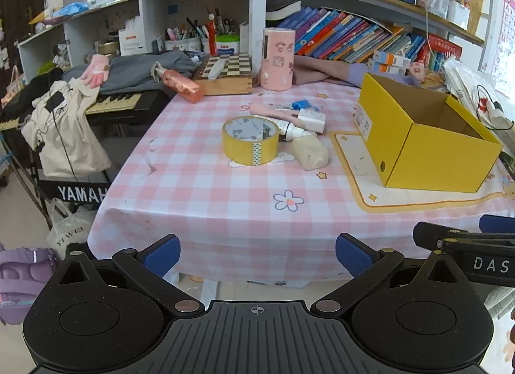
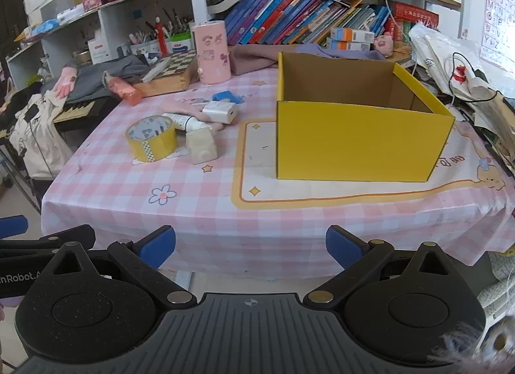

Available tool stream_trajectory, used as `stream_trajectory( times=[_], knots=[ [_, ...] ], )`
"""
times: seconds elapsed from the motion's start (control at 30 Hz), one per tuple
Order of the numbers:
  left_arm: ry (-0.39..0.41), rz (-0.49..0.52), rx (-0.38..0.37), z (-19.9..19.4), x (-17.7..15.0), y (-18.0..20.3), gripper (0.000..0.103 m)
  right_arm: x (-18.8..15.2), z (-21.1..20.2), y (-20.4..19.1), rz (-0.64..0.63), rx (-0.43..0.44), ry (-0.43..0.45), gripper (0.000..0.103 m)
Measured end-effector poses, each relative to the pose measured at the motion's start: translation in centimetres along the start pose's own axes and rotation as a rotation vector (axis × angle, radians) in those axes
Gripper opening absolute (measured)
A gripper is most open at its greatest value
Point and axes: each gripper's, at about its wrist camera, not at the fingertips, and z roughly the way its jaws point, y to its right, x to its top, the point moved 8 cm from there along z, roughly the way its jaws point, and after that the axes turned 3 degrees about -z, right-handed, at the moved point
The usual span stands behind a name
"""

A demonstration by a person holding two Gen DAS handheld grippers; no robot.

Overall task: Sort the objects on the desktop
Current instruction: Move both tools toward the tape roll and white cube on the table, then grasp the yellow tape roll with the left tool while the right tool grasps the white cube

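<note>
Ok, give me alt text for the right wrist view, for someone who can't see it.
An open, empty hand-held gripper faces a pink checked table holding an open yellow box, with a tape roll, small bottles and a white charger clustered to its left.

The yellow box (image 1: 428, 145) is hiding its own floor behind its near walls in both views. The tape roll (image 2: 151, 142) is covering part of the white tube (image 2: 182, 120), and the picture's edge is cutting off the keyboard (image 1: 96, 107).
</note>
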Motion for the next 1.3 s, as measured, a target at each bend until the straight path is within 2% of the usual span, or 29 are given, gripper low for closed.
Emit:
stream_trajectory(
  times=[0.23,0.5,0.77,1.1,1.3],
  knots=[
    [-0.012,-0.038,0.005,0.6,0.1,-0.7,0.103,0.2,0.8,-0.6,-0.022,0.024,-0.02,0.101],
    [-0.061,-0.083,0.021,1.8,-0.3,-1.8,0.103,0.4,2.0,-1.5,-0.069,0.036,-0.037,0.1],
    [-0.087,-0.118,0.074,3.6,0.4,-3.3,0.103,1.5,4.7,-3.2,-0.117,0.105,-0.074,0.092],
    [-0.083,-0.142,0.085,7.2,4.2,-4.3,0.103,4.1,9.4,-4.9,-0.182,0.165,-0.098,0.089],
    [-0.084,-0.117,0.087,10.0,6.9,-3.7,0.103,5.5,12.3,-5.6,-0.243,0.18,-0.092,0.086]
  ],
)
